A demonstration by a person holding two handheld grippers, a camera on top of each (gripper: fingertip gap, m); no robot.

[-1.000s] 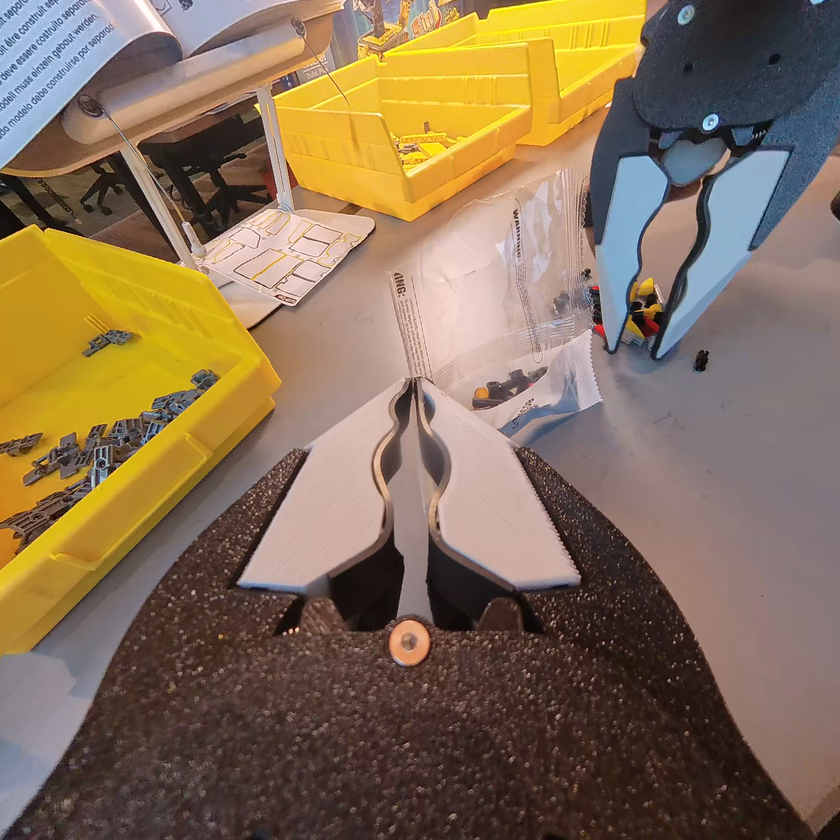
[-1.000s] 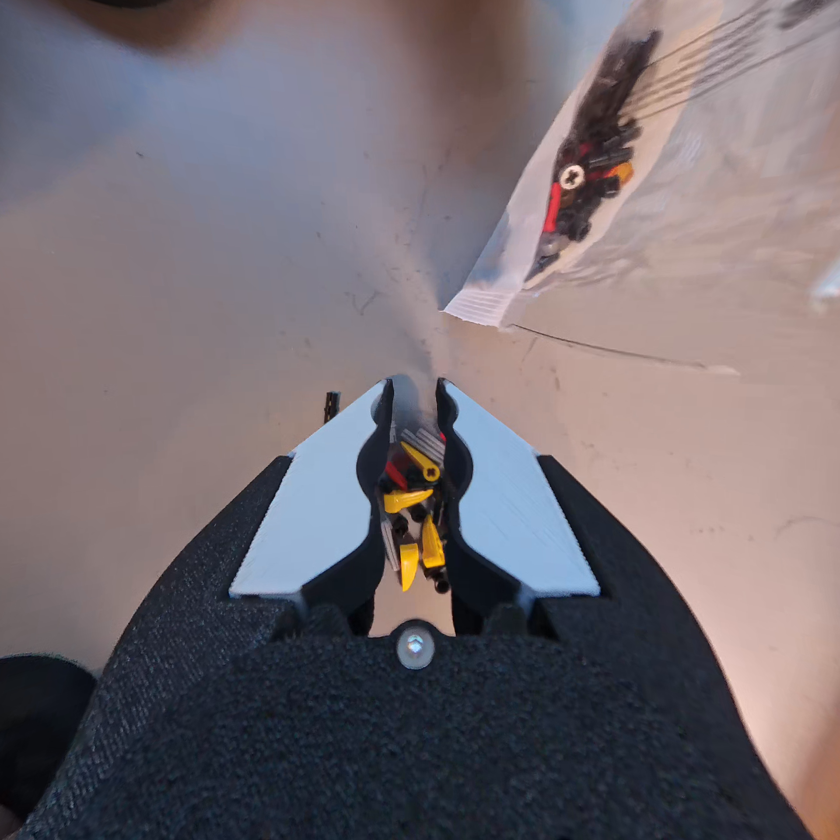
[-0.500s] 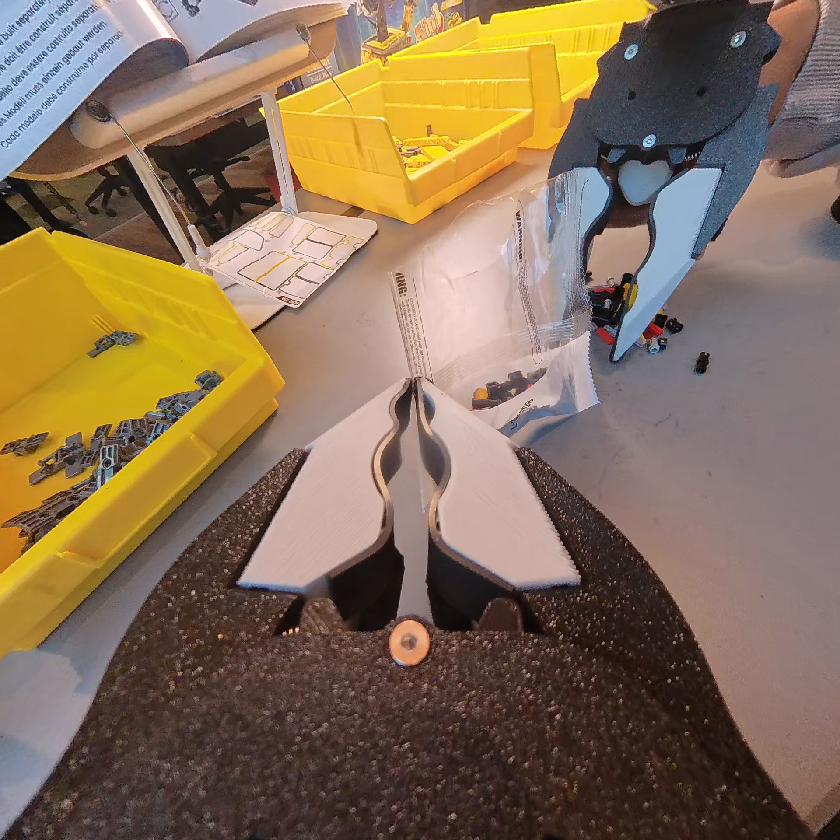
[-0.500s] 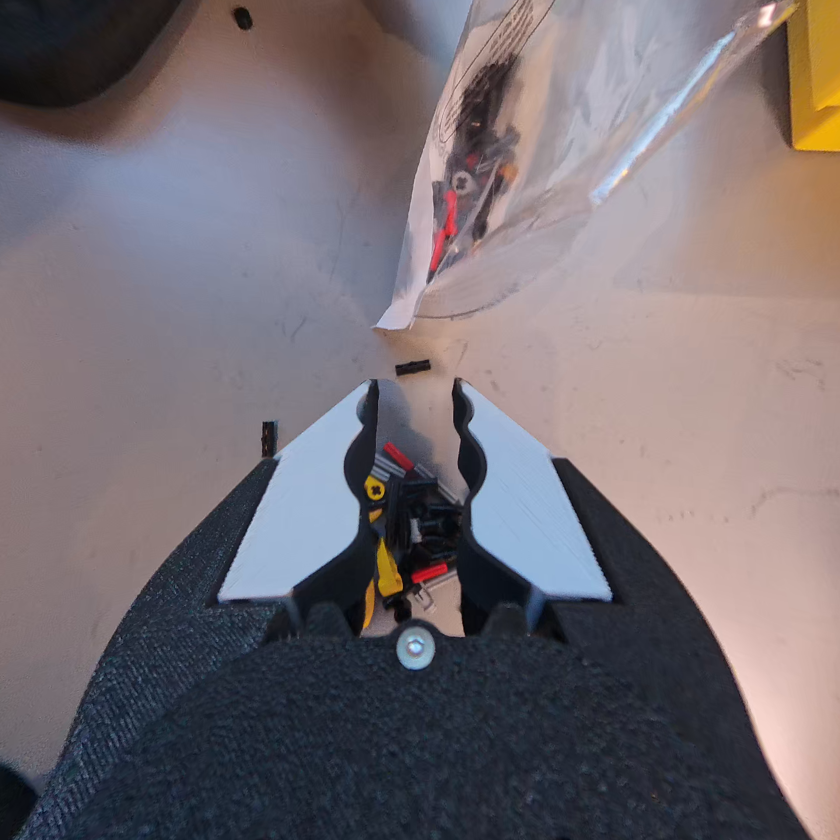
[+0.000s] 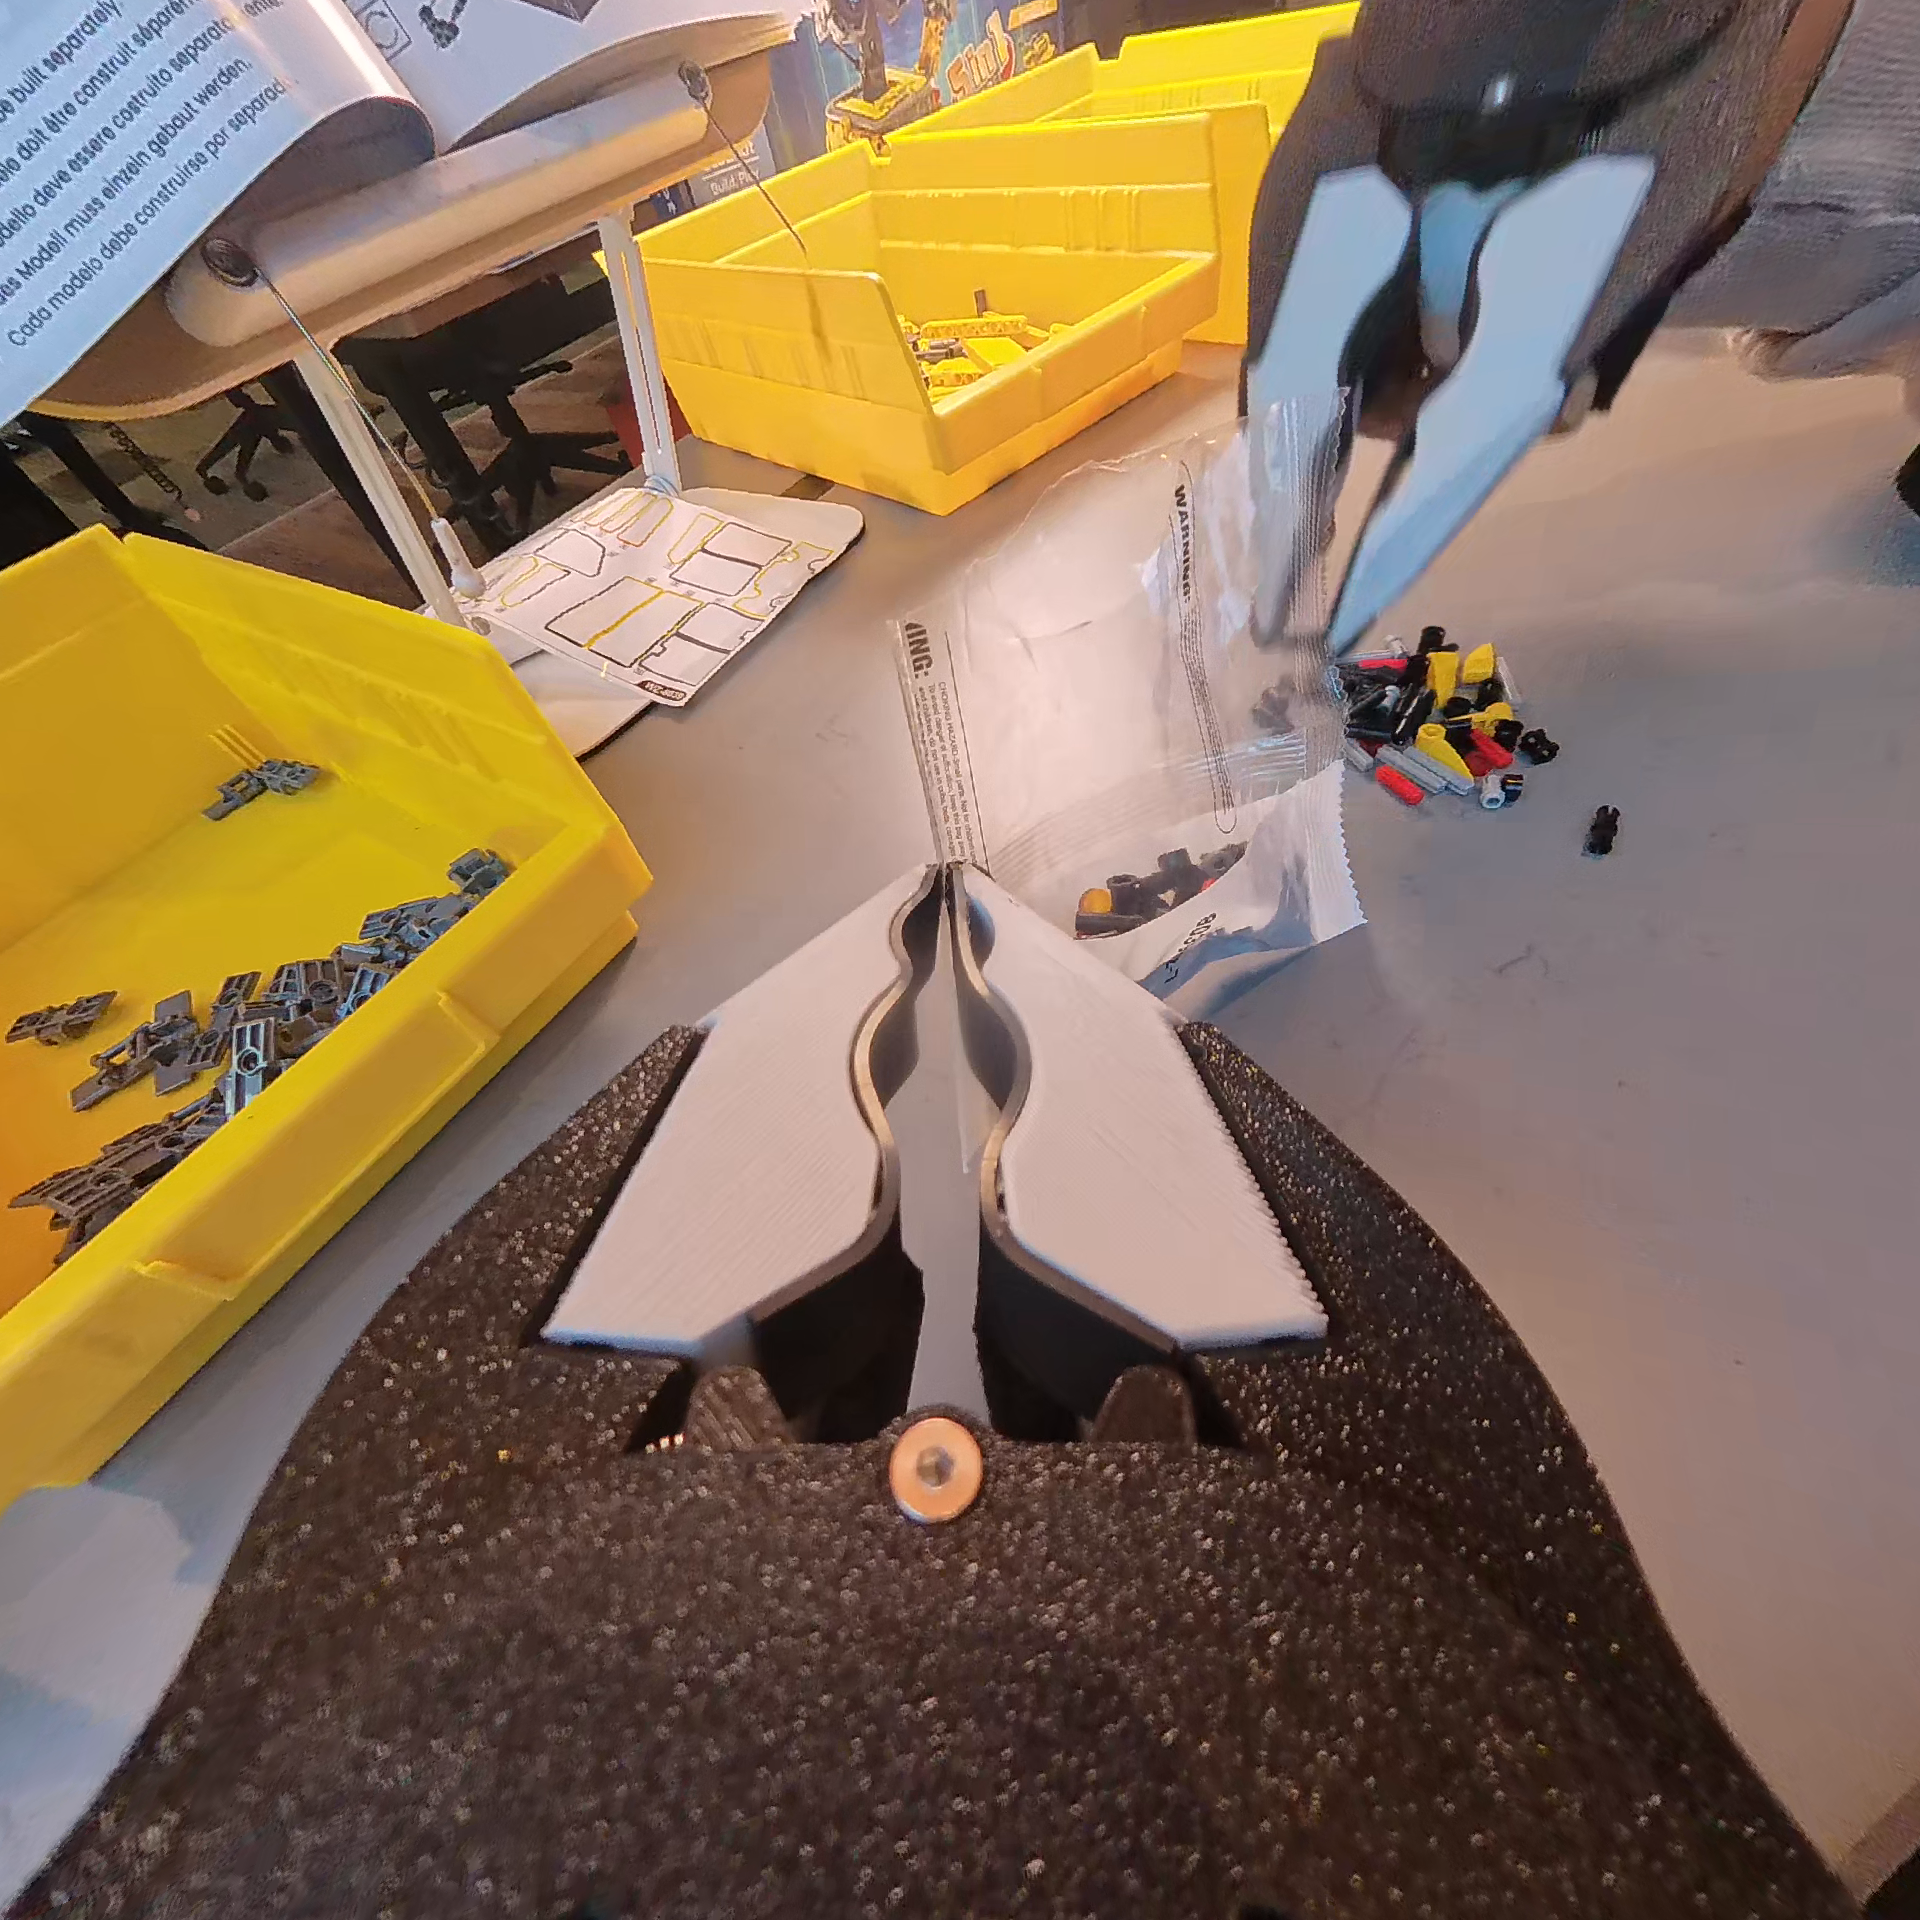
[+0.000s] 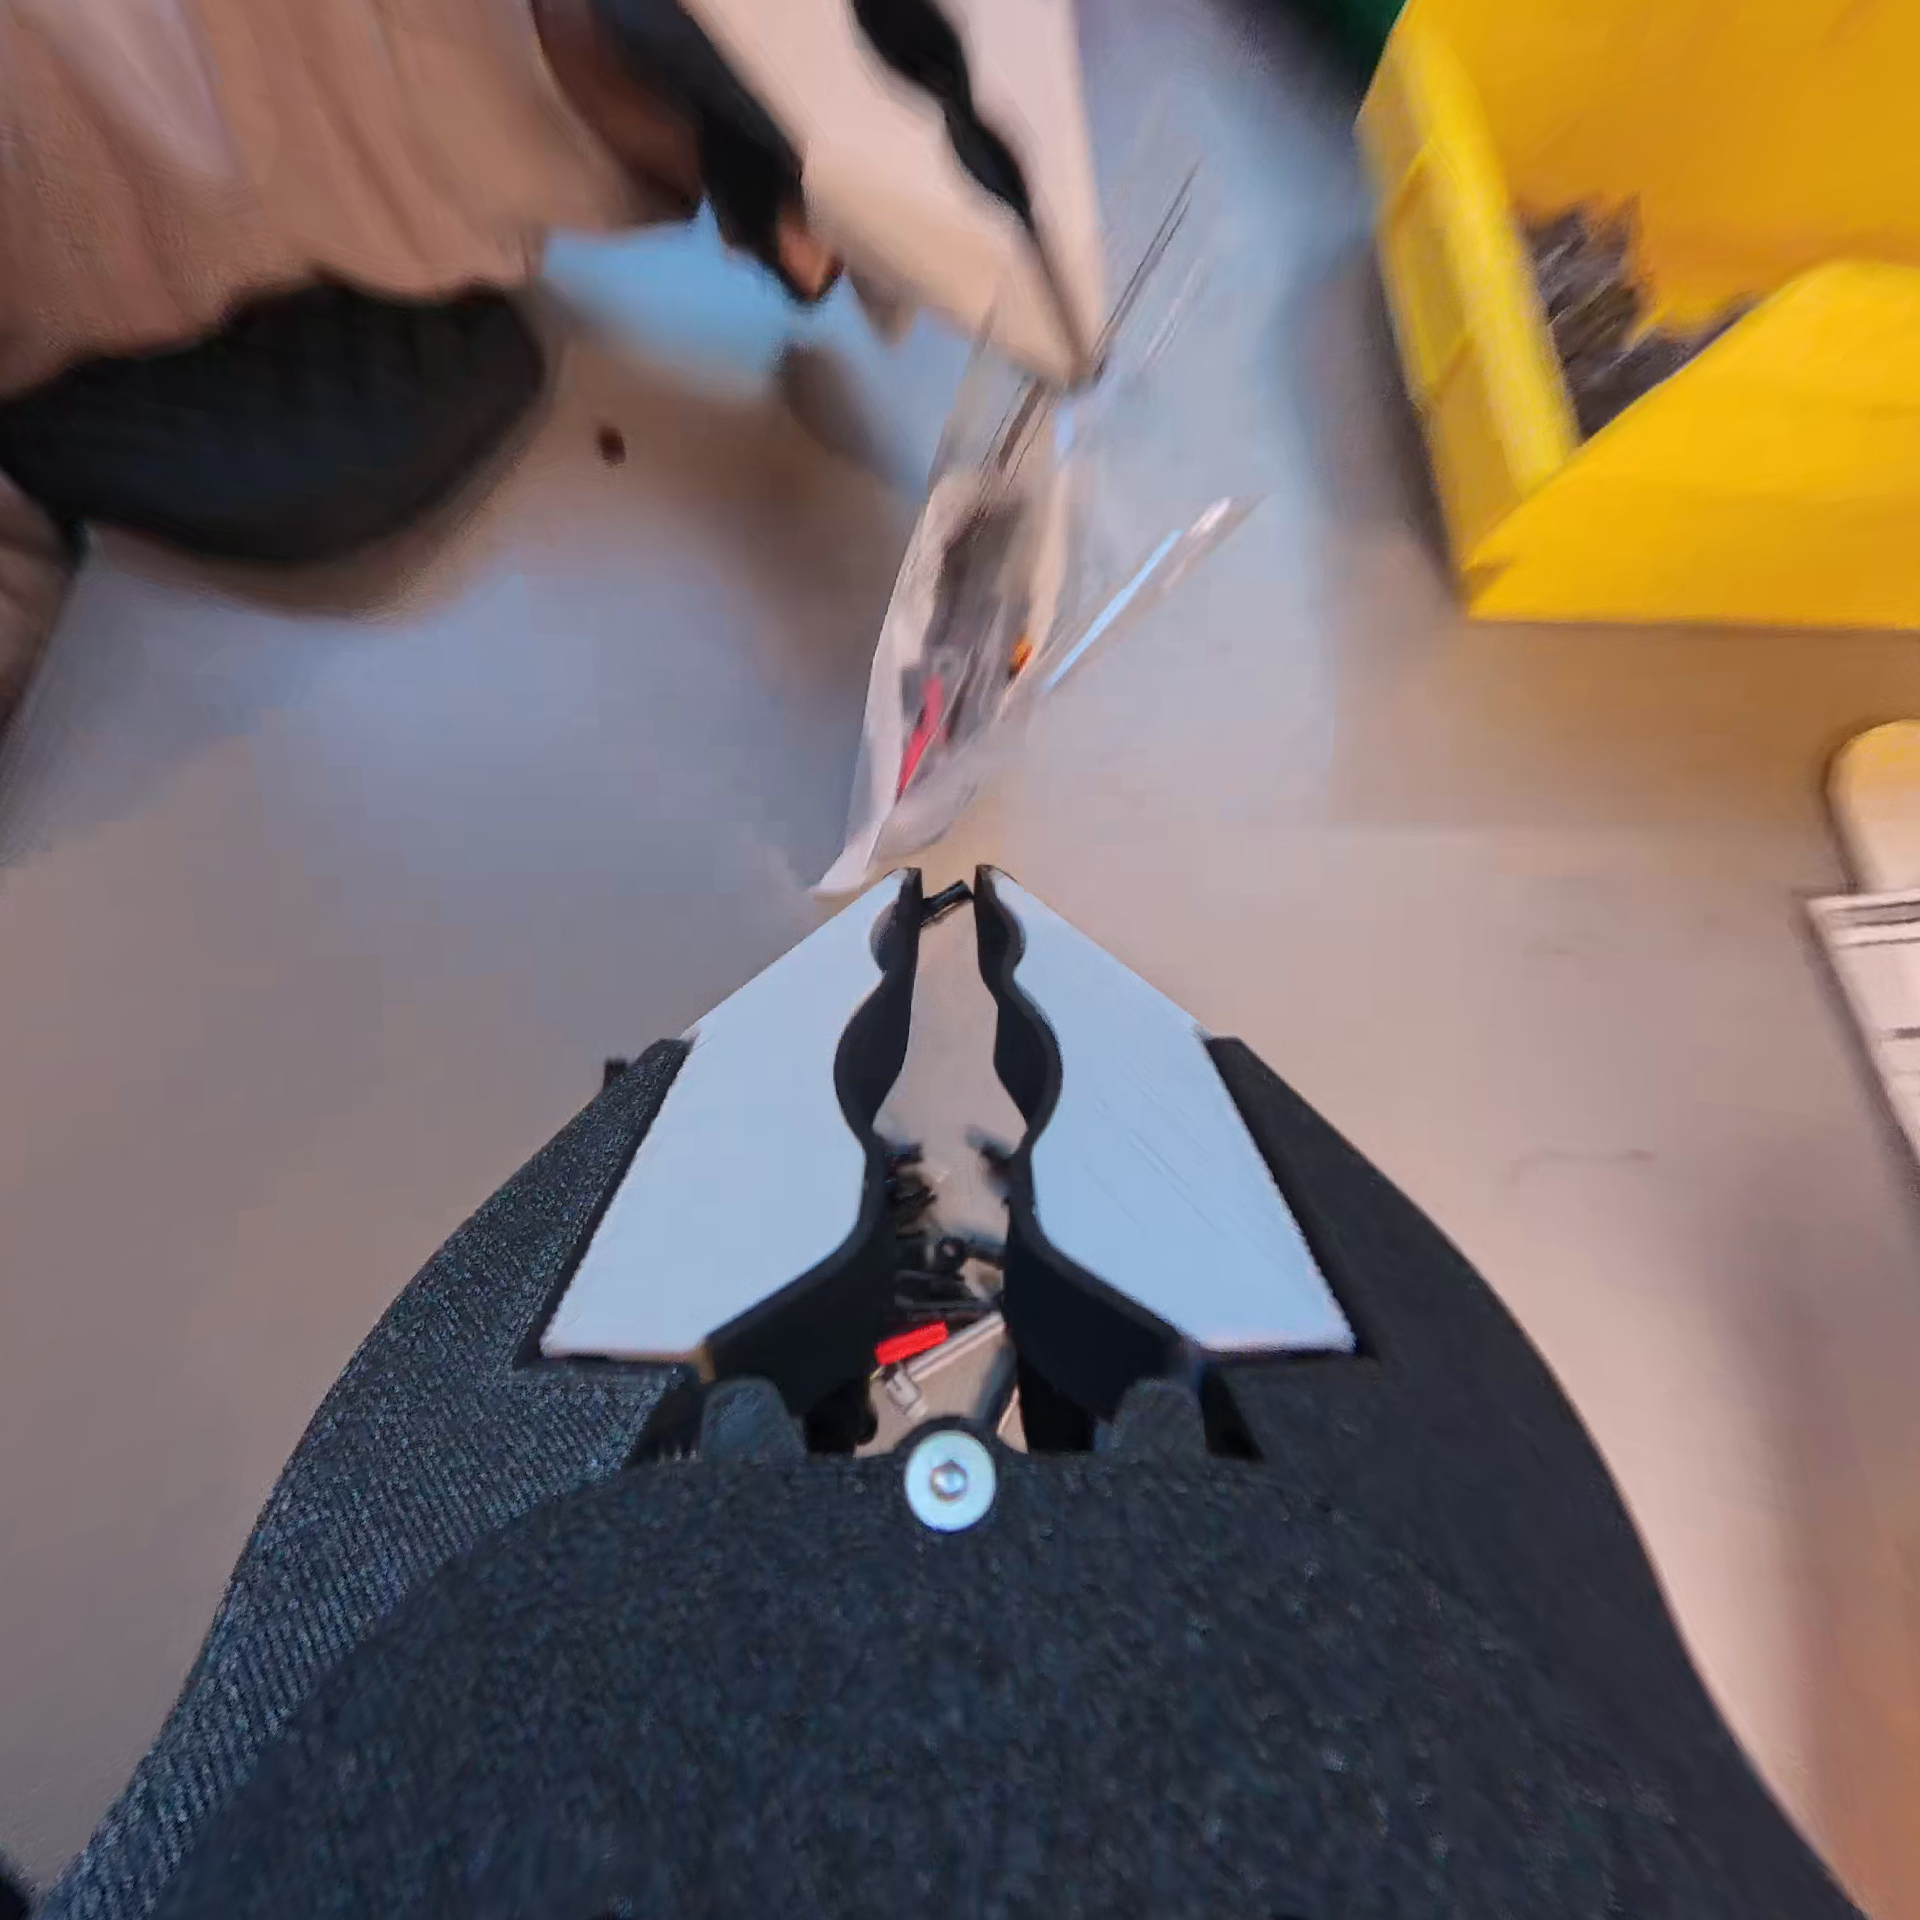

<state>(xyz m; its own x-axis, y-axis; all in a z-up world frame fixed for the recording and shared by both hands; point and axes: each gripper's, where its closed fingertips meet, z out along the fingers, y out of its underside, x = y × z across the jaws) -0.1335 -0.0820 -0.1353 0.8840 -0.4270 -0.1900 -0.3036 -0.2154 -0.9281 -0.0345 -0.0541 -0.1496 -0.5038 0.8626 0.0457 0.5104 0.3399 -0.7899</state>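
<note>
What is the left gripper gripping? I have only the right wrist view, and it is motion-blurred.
Observer: The left gripper is shut on the edge of the clear plastic bag.
Operator: Is the bag empty?
Observer: No, a few small bricks sit in its lower corner.
Operator: Any pieces outside it?
Observer: A loose pile of black, red, yellow and grey pieces lies on the grey table beside the bag, with one black piece apart from it.
</note>
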